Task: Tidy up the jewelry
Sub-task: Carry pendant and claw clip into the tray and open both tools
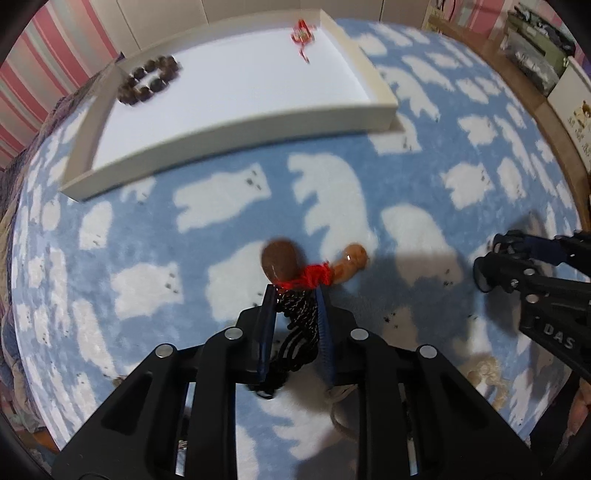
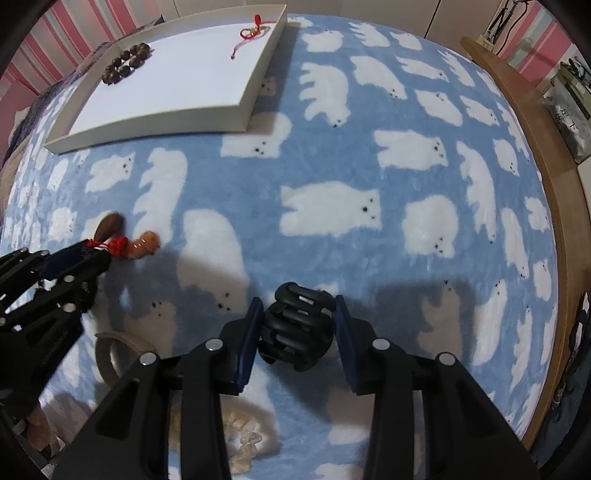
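Both tongs are clamped on something: the left tongs (image 1: 295, 295) pinch a black braided cord necklace (image 1: 299, 325), its strands bunched between the blue pads, and the right tongs (image 2: 298, 314) grip a black plastic claw hair clip (image 2: 295, 328) pressed between theirs.

Everything lies on a blue fleece blanket printed with white polar bears (image 2: 332, 147), which covers the bed. Toward the blanket's far left corner sits a shallow white rectangular cardboard tray (image 1: 236, 136). In the tray's far left corner rests a bracelet of dark brown round wooden beads (image 1: 149, 79); near its far right corner lies a small red knotted cord charm (image 1: 303, 35).

Just beyond the left tongs, the necklace's ends rest on the blanket: a dark brown oval stone pendant (image 1: 279, 260) and an orange-tan curved pendant (image 1: 351, 262), joined by a red thread wrapping (image 1: 314, 277).

Near the blanket's close edge, partly hidden behind the tongs, lie a beige ring-shaped hair tie (image 2: 107, 354) and a string of pale translucent beads (image 2: 247, 439).
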`<state>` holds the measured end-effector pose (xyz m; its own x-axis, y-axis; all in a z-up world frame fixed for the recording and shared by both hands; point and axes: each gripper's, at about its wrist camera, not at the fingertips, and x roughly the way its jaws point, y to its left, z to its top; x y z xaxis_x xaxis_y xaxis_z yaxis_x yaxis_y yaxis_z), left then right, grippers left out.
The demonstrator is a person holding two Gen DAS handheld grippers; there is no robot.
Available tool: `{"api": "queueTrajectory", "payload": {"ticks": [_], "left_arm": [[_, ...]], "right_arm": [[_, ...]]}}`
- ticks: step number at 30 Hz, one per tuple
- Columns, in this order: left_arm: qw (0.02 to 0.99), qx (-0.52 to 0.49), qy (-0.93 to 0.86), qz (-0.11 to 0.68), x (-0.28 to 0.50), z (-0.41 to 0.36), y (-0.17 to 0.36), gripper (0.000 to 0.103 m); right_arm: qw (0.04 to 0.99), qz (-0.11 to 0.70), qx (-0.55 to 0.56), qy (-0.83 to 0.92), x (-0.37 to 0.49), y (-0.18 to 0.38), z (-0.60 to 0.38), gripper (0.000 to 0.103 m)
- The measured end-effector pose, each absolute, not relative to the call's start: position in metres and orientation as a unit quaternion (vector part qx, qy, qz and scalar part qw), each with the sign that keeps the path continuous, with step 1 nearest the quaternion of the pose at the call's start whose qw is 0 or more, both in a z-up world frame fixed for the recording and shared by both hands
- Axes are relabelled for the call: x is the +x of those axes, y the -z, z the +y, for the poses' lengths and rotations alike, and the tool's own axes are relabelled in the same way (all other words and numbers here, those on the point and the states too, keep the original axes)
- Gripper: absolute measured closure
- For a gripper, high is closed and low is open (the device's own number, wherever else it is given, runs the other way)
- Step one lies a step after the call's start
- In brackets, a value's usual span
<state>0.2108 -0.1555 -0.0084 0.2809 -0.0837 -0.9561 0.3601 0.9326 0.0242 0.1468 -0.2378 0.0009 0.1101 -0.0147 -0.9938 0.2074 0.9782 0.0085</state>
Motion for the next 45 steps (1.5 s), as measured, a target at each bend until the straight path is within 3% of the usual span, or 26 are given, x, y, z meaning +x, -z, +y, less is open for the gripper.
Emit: {"api": "queueTrajectory", "payload": {"ticks": [17, 28, 45], "left_arm": [[0.825, 0.061, 0.141, 0.544, 0.239, -0.105, -0.053, 0.084], [0.847, 0.048, 0.133, 0.513, 0.315, -0.087, -0.092, 0.084], [0.867, 0.027, 0.132, 0.480, 0.449, -0.096, -0.041, 0.084]], "right_arm": [[0.771, 0.627, 0.098, 0.057, 0.187, -0.031, -0.235, 0.064], [0.790, 0.595, 0.132, 0.063, 0.282, -0.061, -0.239, 0.064], [0.817, 0.557, 0.110, 0.100, 0.422, -0.006, -0.235, 0.064]]}}
